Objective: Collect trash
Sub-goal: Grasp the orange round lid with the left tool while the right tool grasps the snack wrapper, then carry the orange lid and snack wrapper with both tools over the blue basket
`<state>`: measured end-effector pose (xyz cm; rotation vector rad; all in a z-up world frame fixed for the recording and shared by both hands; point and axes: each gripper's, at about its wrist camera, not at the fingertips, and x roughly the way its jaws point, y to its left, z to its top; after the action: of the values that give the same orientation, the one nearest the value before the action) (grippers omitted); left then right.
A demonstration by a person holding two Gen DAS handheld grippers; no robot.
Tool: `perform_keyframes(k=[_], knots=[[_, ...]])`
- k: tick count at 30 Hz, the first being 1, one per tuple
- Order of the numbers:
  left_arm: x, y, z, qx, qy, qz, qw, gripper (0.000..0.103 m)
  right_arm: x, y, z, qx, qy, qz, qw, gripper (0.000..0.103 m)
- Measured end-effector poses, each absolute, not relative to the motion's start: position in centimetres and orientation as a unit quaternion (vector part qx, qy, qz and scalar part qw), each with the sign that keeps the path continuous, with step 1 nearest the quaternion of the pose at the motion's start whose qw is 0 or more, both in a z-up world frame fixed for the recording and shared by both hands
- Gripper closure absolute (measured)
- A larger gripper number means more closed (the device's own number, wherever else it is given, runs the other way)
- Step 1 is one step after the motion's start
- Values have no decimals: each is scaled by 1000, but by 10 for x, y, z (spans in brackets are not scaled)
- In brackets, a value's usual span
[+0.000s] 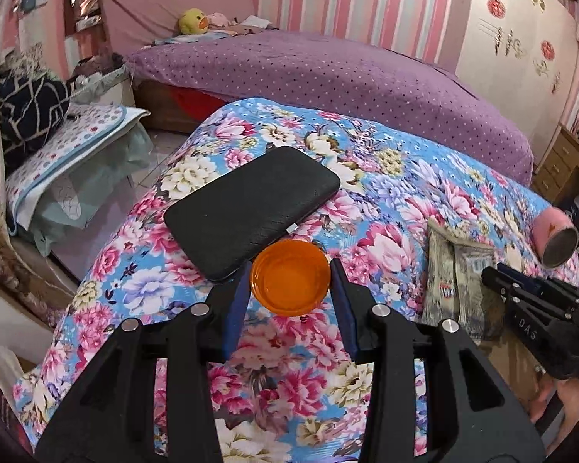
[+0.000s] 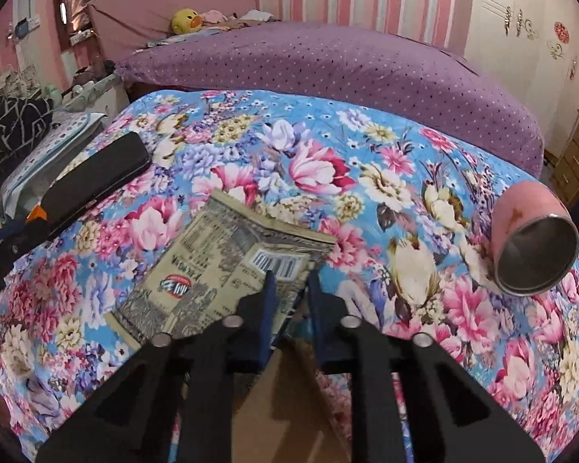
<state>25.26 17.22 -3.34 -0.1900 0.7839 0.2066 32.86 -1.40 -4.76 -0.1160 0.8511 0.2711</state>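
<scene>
The left hand-held gripper [image 1: 291,270] grips a small orange cup [image 1: 290,276] between its blue pads, the cup's open mouth facing the camera and nothing visible inside it. The cup covers the near corner of a flat black case [image 1: 251,208] lying on the flowered cloth [image 1: 386,200] of the table. Low at the right of the left wrist view, the right hand-held gripper [image 2: 291,274] is partly cut off by the picture edge, beside a bit of the person's hand [image 1: 552,397].

In the right wrist view that gripper's pads stand nearly together at the near right corner of a crumpled printed wrapper [image 2: 227,266], which lies flat on the cloth near the front edge; whether the pads truly pinch the wrapper is hard to make out. A brown surface below the fingers is too blurred to name.

Farther right, a pink mug [image 2: 532,243] lies on its side at the table's right edge, its metal-lined inside empty.

Beyond the table a purple dotted bed [image 2: 328,61] carries a yellow duck toy [image 2: 187,20] at its far end
</scene>
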Motion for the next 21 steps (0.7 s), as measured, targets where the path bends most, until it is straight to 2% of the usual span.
perform_keyframes(k=[2,12,21], knots=[[251,171,-30,-93,377,99,916,64,325,-16,-44,-66,397,125,907,94],[234,148,-5,-93,346,72,931,64,281,-75,3,-34,324,109,939,95],[219,84,2,-52,347,37,936,64,214,-147,35,-24,288,65,955,96]])
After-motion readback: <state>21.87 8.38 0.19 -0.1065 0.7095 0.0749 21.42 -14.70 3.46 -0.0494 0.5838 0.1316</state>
